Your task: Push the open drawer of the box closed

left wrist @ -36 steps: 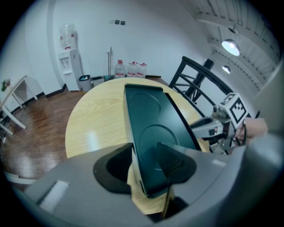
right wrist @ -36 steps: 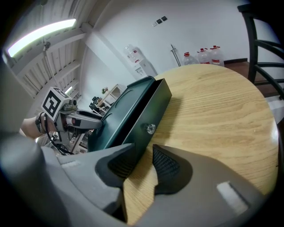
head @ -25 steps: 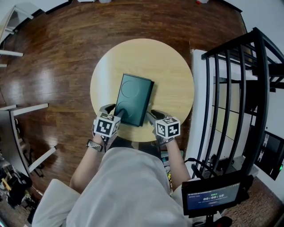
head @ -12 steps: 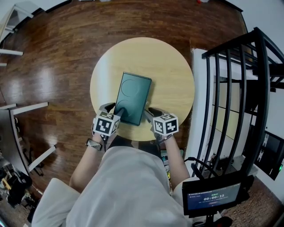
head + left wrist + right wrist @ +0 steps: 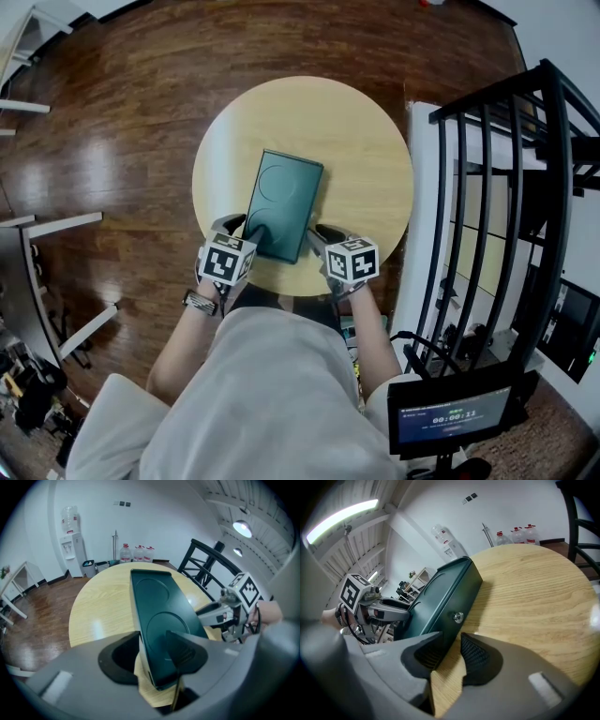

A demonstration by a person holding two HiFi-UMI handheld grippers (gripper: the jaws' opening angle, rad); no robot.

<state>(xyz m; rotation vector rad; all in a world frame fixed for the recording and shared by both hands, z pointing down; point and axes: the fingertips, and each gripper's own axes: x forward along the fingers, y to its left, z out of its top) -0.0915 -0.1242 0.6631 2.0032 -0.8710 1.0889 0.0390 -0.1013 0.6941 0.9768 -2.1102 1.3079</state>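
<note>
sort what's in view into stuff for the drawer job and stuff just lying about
For the job: green box, left gripper, right gripper, round table under the box.

Just about: water dispenser, water bottles, black railing, screen.

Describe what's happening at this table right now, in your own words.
A person holds a hand-held gripper in each hand at a round wooden table, working on a dark green box. The left hand-held gripper is clamped on the box's near end. The right hand-held gripper, jaws slightly apart, has its tips at the corner of the face bearing a small metal knob. That face is probably the front of the drawer; nothing sticks out, so it looks closed or nearly so.
</note>
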